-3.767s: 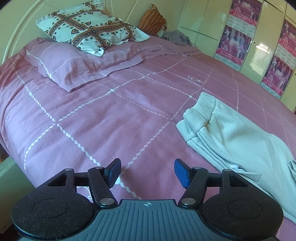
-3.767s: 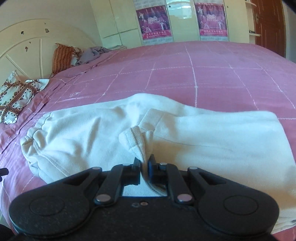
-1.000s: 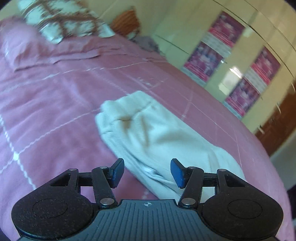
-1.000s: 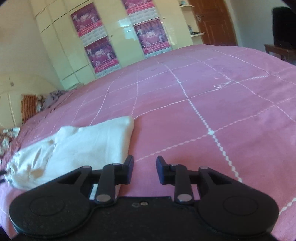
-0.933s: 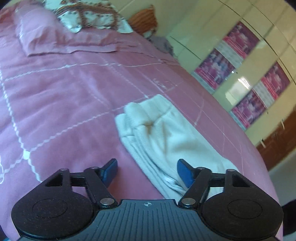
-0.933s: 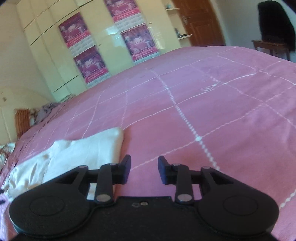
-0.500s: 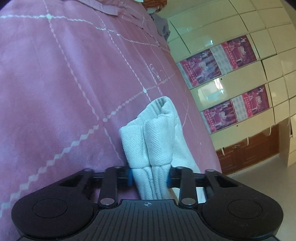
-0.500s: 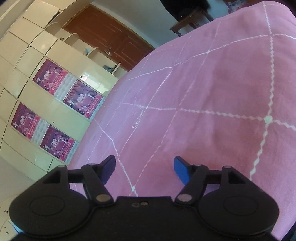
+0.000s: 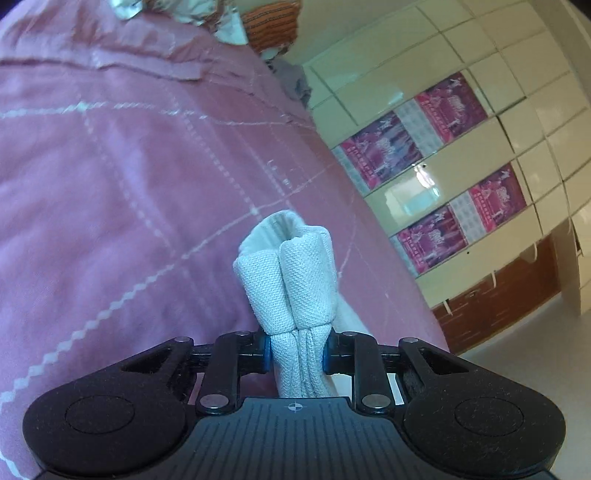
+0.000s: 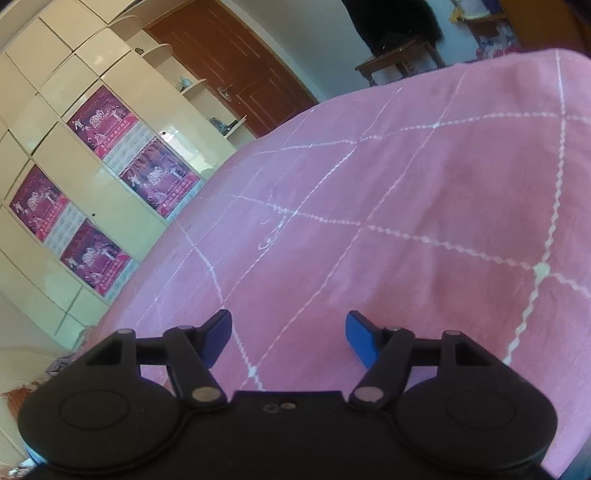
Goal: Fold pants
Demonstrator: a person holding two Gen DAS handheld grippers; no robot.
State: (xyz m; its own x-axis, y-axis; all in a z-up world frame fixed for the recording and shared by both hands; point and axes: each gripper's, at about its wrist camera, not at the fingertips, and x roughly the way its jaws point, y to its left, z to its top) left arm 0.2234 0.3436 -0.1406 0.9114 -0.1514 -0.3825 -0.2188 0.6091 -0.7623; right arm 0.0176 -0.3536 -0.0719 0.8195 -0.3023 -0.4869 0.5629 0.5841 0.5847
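The pale cream pants [image 9: 291,280] lie folded on the pink bedspread [image 9: 122,206]. My left gripper [image 9: 295,356] is shut on their thick folded end, and the bunched layers stick out past the blue pads. The rest of the pants runs down behind the gripper body, mostly hidden. In the right wrist view my right gripper [image 10: 288,338] stands open over bare pink bedspread [image 10: 406,221] with nothing between its fingers. No pants show in that view.
Pillows [image 9: 166,7] and an orange cushion [image 9: 273,22] sit at the bed's head. A cream wardrobe with pink posters [image 10: 99,184] lines the far side. A brown door [image 10: 236,70] and a dark wooden table [image 10: 399,55] stand beyond the bed's foot.
My left gripper came onto the folded end of the pants and shut on it. My right gripper opened wide, rolled and swung away from the pants to bare bedspread.
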